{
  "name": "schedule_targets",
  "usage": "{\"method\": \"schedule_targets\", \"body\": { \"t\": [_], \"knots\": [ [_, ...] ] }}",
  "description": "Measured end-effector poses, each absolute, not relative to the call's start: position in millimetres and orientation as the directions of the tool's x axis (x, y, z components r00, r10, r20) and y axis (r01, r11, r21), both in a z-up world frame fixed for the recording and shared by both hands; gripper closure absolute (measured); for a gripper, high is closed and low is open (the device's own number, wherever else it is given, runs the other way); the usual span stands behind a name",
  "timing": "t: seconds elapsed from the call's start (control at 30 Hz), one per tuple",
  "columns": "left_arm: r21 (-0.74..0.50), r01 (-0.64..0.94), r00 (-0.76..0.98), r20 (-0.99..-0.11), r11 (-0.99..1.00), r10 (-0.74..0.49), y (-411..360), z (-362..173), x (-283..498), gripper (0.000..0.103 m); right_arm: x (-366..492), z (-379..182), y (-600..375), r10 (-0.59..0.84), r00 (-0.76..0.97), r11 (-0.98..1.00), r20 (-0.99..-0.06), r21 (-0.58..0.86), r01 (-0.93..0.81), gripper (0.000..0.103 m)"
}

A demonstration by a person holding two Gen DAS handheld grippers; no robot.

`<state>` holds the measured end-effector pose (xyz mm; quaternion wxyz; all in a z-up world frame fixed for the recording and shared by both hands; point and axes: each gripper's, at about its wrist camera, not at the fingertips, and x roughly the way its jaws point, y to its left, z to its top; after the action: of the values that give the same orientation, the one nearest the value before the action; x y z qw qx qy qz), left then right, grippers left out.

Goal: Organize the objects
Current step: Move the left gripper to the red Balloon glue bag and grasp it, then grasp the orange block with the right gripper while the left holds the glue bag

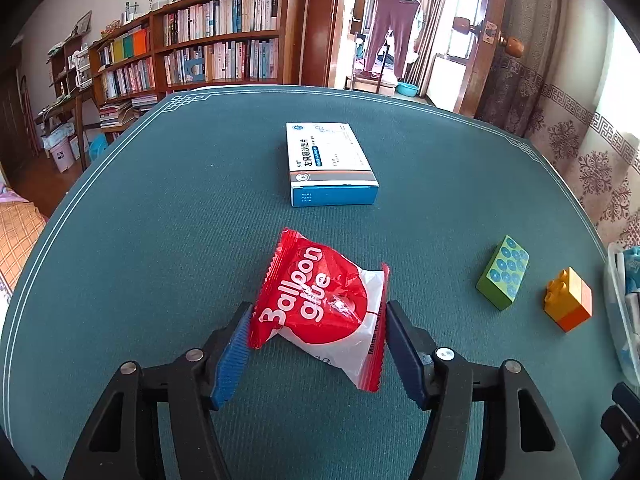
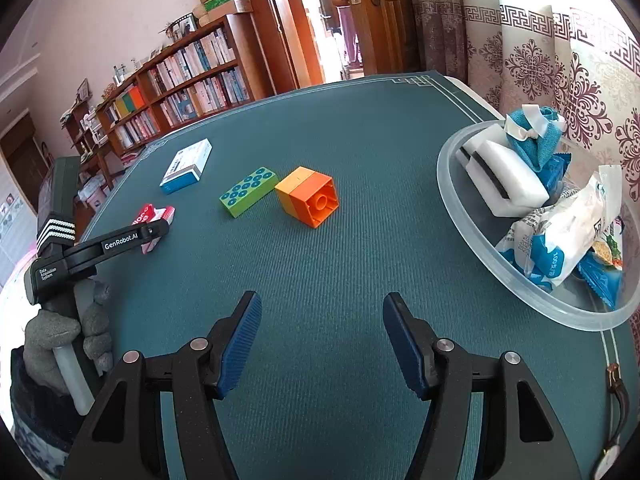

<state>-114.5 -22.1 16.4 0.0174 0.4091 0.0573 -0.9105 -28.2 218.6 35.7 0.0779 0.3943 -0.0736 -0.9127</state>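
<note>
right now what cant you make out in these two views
- Balloon glue packet: right wrist view, mostly hidden behind the left tongs.
- Clear bin: left wrist view, cut off by the frame edge.
- Medicine box: right wrist view, print too small to read.

We read "Balloon glue" in white on the red packet (image 1: 320, 304), with "Made in China" along its white edge. Beyond the packet, the medicine box (image 1: 330, 164) carries Chinese print, too small for us. The left gripper's arm (image 2: 120, 242) reads "GenRobot.AI"; lower, "Data Acquisition System".
</note>
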Motion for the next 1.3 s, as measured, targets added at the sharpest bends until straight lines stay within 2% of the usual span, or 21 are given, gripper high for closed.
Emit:
{"method": "schedule_targets", "body": {
  "t": [0.3,0.77,1.1,1.23,1.3],
  "knots": [
    [-0.112,0.081,-0.690,-0.723,-0.990,0.025,-24,23,-107,0.047,-55,40,210,-0.198,-0.686,-0.978,-0.700,0.192,0.086,0.038],
    [-0.125,0.038,-0.721,-0.691,-0.991,0.059,-13,31,-98,0.048,-120,30,197,-0.151,-0.681,-0.987,-0.716,0.148,0.063,0.038],
    [-0.129,0.023,-0.717,-0.693,-0.991,0.074,-9,29,-98,0.048,-137,21,184,-0.134,-0.673,-0.990,-0.728,0.128,0.059,0.038],
    [-0.129,0.017,-0.717,-0.692,-0.992,0.078,-7,29,-98,0.048,-138,20,185,-0.120,-0.679,-0.992,-0.724,0.116,0.052,0.050],
    [-0.129,0.014,-0.717,-0.692,-0.992,0.080,-6,29,-97,0.048,-137,20,186,-0.127,-0.679,-0.991,-0.723,0.122,0.055,0.051]
  ]
}}
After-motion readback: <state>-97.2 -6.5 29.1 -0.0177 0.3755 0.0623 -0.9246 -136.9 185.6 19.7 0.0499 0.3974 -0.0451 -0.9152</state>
